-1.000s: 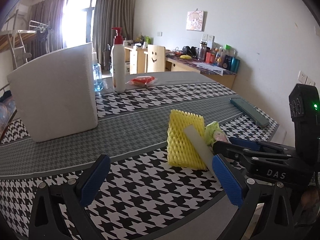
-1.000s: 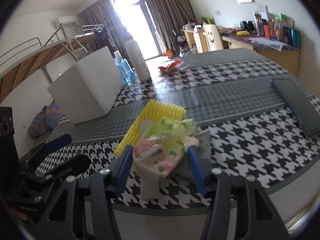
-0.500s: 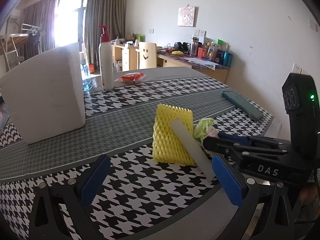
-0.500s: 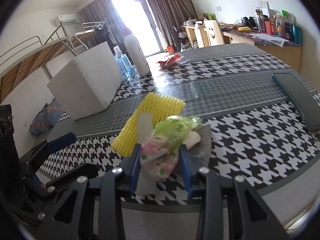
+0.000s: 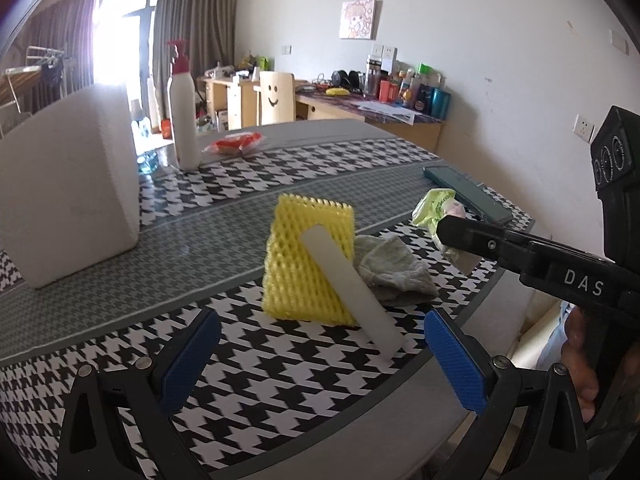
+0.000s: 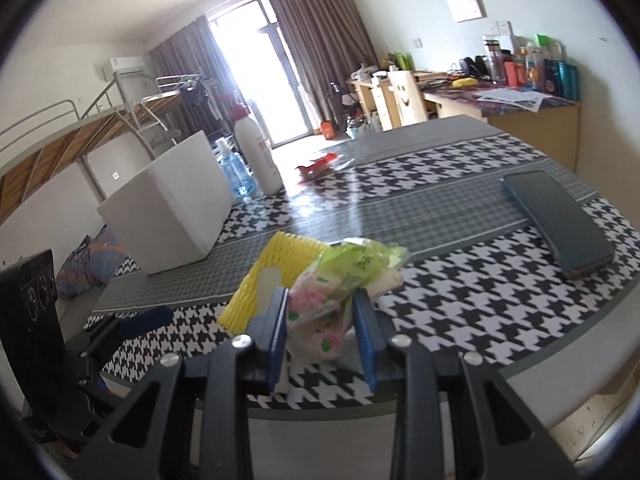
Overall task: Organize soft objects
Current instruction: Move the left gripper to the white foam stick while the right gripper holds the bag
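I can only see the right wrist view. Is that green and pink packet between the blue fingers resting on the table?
Observer: No. The left wrist view shows the packet hanging clear of the table, pinched by the right gripper.
Operator: Is anything lying near it?
Observer: A crumpled grey cloth lies on the table beside the yellow foam net.
Operator: And the other tool?
Observer: The left gripper has its fingers wide apart, with nothing between them.

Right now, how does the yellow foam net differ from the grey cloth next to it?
The yellow foam net is bright, mesh-patterned and propped up with a white strip leaning on it; the grey cloth is dull, plain and lies crumpled. Both rest on the houndstooth table, ungripped.
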Demonstrator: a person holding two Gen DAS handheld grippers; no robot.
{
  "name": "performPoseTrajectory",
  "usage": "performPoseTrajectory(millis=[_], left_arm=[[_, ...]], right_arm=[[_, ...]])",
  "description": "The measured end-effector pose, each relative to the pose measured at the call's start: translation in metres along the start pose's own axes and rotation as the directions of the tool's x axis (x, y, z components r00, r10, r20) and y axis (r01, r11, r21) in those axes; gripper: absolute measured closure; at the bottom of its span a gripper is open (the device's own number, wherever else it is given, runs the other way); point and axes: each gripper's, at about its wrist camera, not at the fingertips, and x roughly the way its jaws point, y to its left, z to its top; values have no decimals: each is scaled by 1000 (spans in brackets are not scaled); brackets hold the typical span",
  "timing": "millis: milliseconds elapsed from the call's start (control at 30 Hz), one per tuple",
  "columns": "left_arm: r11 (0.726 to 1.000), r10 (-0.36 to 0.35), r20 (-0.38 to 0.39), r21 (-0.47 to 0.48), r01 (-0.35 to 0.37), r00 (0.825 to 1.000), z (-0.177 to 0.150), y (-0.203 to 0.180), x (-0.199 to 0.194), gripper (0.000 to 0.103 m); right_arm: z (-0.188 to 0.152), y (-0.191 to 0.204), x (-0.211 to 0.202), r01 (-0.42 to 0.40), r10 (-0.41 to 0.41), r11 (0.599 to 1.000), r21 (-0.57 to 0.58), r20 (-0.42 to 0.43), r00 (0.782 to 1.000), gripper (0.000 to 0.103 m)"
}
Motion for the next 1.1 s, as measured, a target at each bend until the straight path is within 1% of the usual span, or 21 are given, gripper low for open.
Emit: performPoseTrajectory(millis=[33,67,133,200,267,333,400,433,467,500,600,733,800,933,1100], left_arm=[[1000,-3,-3,-2,3,1000,1,-1,2,2],[1000,-10,-4,-4,10,1000,1,-4,4,4],[1000,-25,-12,5,25,1000,2,-10,7,11],[999,-30,-23,14,31,999,2,-15,10,21],[999,-37,-40,8,37,999,2,-18,15,23],[999,-42,-58,5,42,997,3,-21,20,31],[999,-38,-73,7,38,997,3,-23,24,45],[1000,-30,-86,8,30,996,3,-25,27,49],[1000,-29,-96,9,30,995,2,-25,29,56],[999,-36,-107,6,37,994,1,-25,31,60],[999,-40,-117,6,41,992,-1,-27,32,64],[999,-33,-119,16,35,992,0,-31,33,67],[999,-15,-122,28,19,992,0,-35,36,72],[999,-16,-134,34,21,991,0,-38,39,72],[1000,-15,-155,9,16,988,2,-34,43,72]], right_arm=[[0,-1,0,5,-5,1000,2,0,1000,67],[0,-2,0,8,-8,1000,3,1,1000,67],[-2,-4,-1,20,-20,1000,2,4,1000,67],[-3,-6,-2,22,-22,1000,4,6,1000,67],[-4,-8,-2,27,-27,1000,12,9,1000,67],[-4,-12,-2,34,-34,999,25,10,999,67],[-5,-13,-3,35,-35,999,27,12,999,67],[-5,-13,-3,36,-37,999,28,13,999,67],[-5,-14,-4,37,-38,999,28,15,999,67],[-5,-15,-5,38,-38,999,26,18,999,67],[-7,-15,-5,40,-41,999,28,21,999,67],[-7,-17,-7,40,-41,999,31,24,999,67],[-8,-20,-9,37,-38,999,34,30,999,67],[-9,-20,-11,37,-38,999,32,37,999,67],[-10,-21,-12,37,-38,999,33,43,998,67]])
